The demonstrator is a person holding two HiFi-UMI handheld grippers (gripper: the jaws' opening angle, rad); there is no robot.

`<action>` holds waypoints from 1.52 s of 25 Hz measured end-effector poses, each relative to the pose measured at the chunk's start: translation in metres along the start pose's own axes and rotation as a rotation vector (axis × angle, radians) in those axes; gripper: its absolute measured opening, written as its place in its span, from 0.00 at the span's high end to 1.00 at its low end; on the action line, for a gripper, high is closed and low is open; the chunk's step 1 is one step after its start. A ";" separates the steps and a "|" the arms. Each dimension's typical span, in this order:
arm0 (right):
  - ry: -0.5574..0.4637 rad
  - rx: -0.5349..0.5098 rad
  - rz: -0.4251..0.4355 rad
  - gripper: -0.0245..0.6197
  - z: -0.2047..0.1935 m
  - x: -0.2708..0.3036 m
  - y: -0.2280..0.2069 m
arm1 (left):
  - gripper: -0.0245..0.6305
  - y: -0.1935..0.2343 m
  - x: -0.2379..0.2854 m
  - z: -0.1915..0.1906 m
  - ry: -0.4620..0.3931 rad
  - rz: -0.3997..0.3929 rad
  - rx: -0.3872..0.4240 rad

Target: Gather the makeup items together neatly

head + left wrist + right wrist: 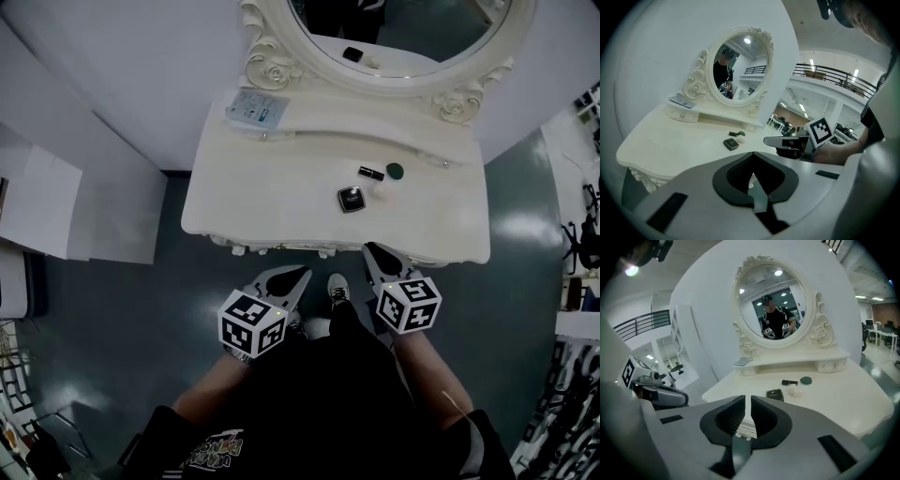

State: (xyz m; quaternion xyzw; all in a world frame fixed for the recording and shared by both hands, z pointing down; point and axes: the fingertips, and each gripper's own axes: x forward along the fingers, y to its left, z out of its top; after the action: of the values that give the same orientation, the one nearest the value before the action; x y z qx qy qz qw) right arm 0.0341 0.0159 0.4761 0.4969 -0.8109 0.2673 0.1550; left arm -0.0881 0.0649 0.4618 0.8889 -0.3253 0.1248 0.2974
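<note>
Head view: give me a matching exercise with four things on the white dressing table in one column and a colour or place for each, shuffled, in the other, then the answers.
Things:
1. compact
2. round lid
3. packet
4. lipstick tube

Descriptions:
A. dark green
B. pale blue, far left at the back
C. black, lying on its side just left of the lid
D. square, nearest the table's front edge

Pairs: 1-D, 2-A, 3-B, 4-C.
</note>
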 end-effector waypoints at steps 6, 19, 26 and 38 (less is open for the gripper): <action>0.065 -0.025 0.003 0.73 -0.007 0.035 -0.024 | 0.95 0.007 0.008 0.002 0.002 0.043 -0.019; 0.175 -0.052 -0.112 0.49 -0.028 0.130 -0.081 | 0.95 0.019 0.011 -0.015 0.034 0.126 -0.108; 0.199 -0.019 -0.141 0.45 -0.030 0.162 -0.096 | 0.95 0.028 0.006 -0.028 0.043 0.166 -0.160; 0.273 -0.145 -0.204 0.45 -0.043 0.177 -0.101 | 0.95 0.036 0.004 -0.027 0.031 0.179 -0.181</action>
State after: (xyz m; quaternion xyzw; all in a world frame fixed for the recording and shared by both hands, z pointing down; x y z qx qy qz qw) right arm 0.0427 -0.1235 0.6304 0.5230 -0.7450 0.2561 0.3253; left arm -0.1092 0.0574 0.5008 0.8239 -0.4086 0.1345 0.3690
